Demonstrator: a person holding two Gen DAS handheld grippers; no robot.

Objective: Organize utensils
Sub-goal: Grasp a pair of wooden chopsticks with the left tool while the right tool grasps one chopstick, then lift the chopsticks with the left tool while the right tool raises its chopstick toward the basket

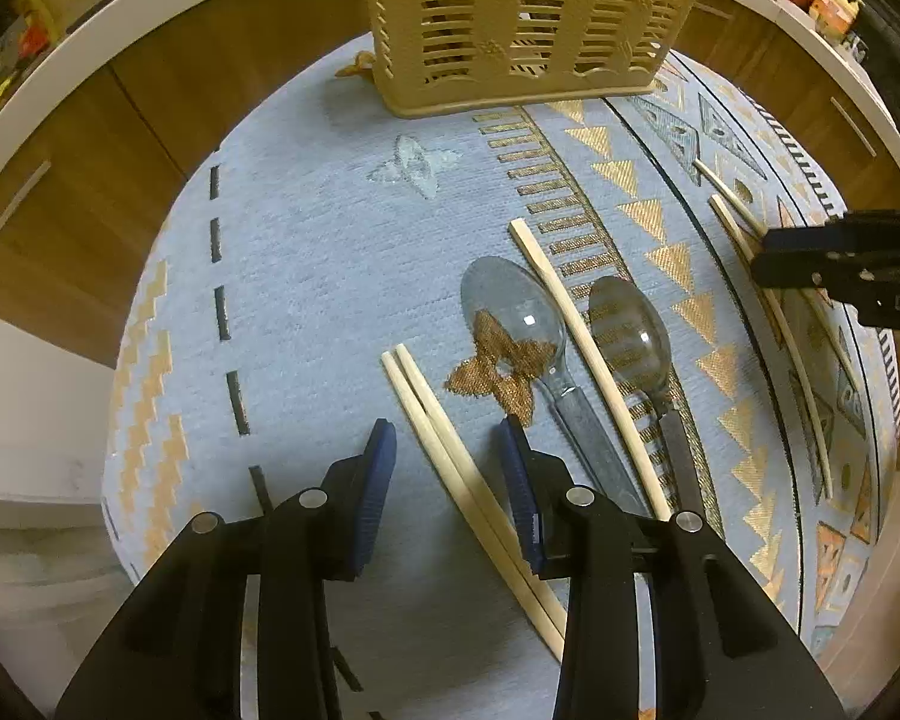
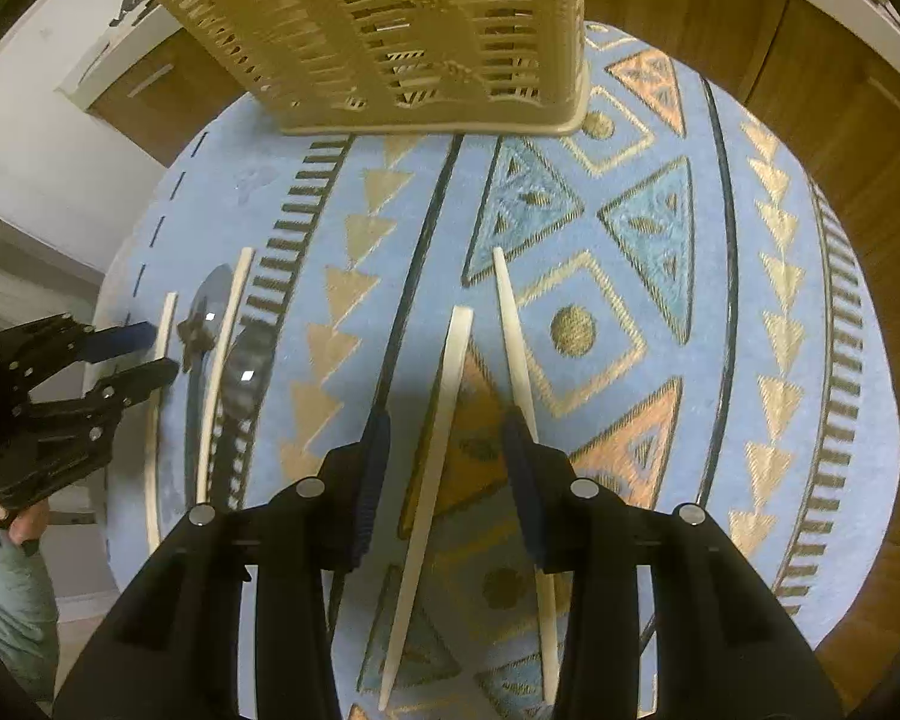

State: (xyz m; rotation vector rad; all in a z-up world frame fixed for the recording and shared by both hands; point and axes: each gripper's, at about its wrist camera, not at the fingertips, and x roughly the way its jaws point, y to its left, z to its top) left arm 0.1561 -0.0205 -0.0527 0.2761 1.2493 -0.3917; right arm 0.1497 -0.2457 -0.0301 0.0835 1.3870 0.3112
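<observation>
Nothing looked sorted yet: the slatted basket (image 1: 528, 30) stood at the far edge of the cloth-covered counter (image 1: 306, 264) with no utensils visible through its slats. Two spoons (image 1: 513, 315) and several chopsticks (image 2: 435, 462) lay loose on the cloth. Left tongs (image 1: 447, 462) and right tongs (image 2: 444, 456) both hung spread, gripping nothing

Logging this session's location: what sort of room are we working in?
Probably a home kitchen. Wooden cabinets under a white countertop ring a cloth-covered table, which holds a slotted utensil basket, spoons and chopsticks.
</observation>
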